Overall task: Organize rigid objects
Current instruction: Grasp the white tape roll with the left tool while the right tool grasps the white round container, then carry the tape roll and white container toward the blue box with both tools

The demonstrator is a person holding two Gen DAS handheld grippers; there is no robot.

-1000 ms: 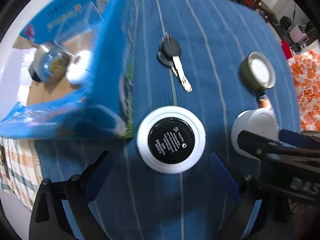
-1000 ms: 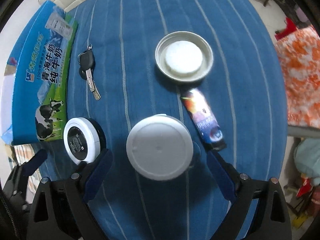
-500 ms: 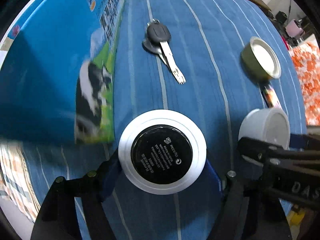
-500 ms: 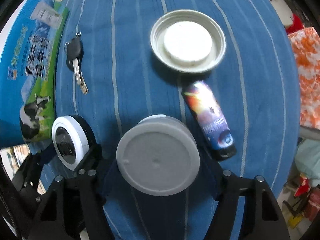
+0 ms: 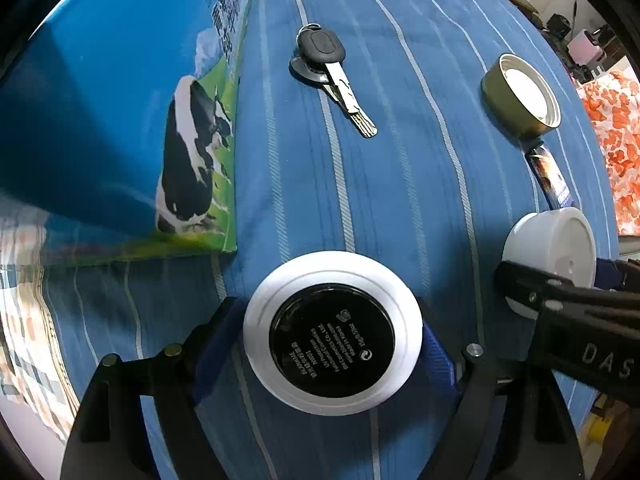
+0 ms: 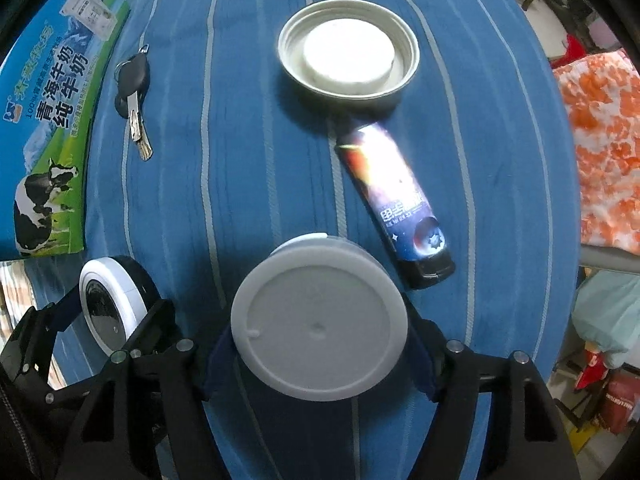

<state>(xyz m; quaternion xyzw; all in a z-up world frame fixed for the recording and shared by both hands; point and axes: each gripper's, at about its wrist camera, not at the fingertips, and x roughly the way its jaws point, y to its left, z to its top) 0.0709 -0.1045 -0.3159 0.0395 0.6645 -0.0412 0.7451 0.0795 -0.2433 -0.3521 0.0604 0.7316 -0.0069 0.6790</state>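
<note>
Both claws point down over the blue striped table (image 5: 400, 184), each astride one round container. The left claw (image 5: 332, 344) has its blue pads at the rim of the white-rimmed black jar (image 5: 333, 333), at 6 o'clock in the left wrist view; its jaws are opening slightly, so the grip appears not yet firm. The right claw (image 6: 318, 354) brackets the white-lidded tub (image 6: 319, 322), pads seemingly against its sides. The step in hand is judged to be a paired grasp. Next, each grip must settle before lifting toward the milk carton box (image 5: 120, 120) at 9 o'clock. The keys (image 5: 332, 76), tin lid (image 6: 348, 50) and dark tube (image 6: 396, 200) lie untouched.
</note>
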